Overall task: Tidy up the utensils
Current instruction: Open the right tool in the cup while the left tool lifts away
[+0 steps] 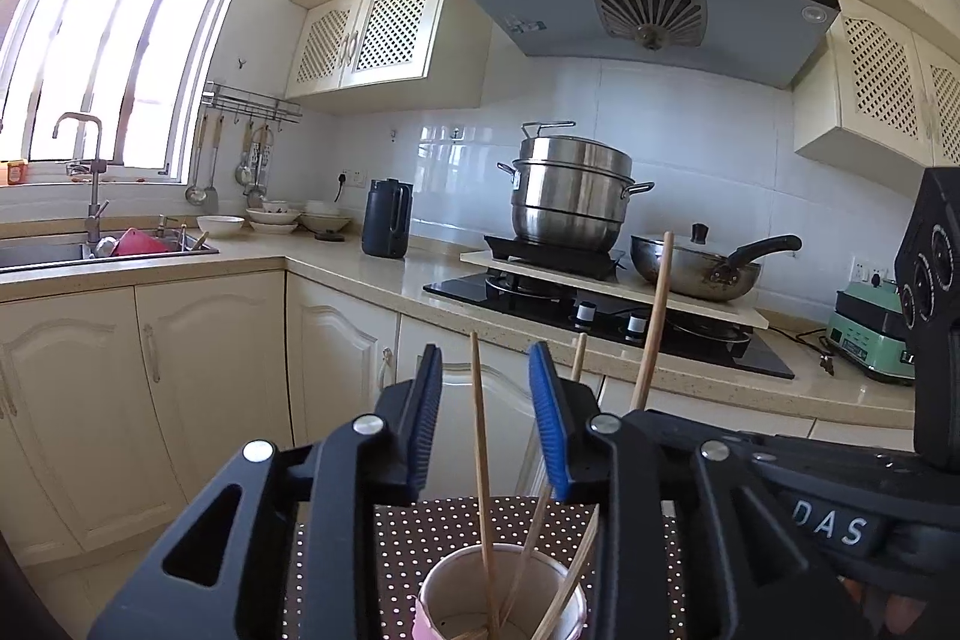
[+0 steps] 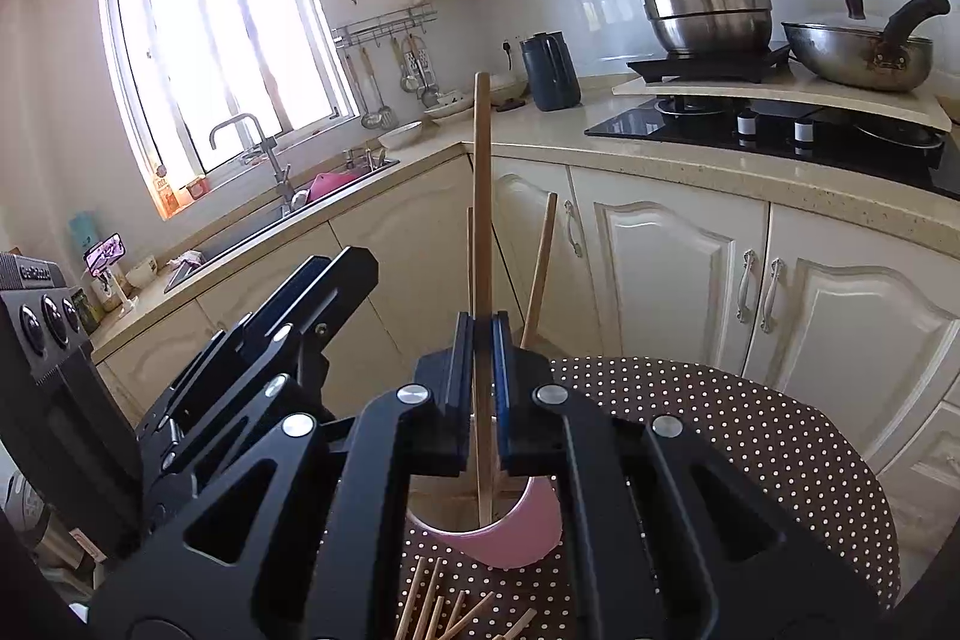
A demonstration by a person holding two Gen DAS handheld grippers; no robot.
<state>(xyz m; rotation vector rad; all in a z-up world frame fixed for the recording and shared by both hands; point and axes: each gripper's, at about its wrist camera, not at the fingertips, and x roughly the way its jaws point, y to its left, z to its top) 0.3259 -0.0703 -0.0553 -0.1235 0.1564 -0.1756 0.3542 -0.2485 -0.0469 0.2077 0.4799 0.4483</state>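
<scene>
Your right tool (image 2: pixel 483 334) clamps a chopstick (image 2: pixel 482 196) over the cup (image 2: pixel 510 538); your left tool (image 1: pixel 486 376) is released around another chopstick (image 1: pixel 480 436).

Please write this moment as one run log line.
left gripper: open, chopstick loose between jaws | right gripper: shut on chopstick over pink cup | more chopsticks on tablecloth

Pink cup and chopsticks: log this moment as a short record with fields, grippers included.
surface: polka-dot tablecloth
container: pink cup, upright on the cloth
in cup: several chopsticks, leaning on the rim
loose: more chopsticks lying on the cloth in front of the cup
left gripper: open, one chopstick standing between the pads, unpressed
right gripper: shut on a thick chopstick, lower end in the cup
</scene>
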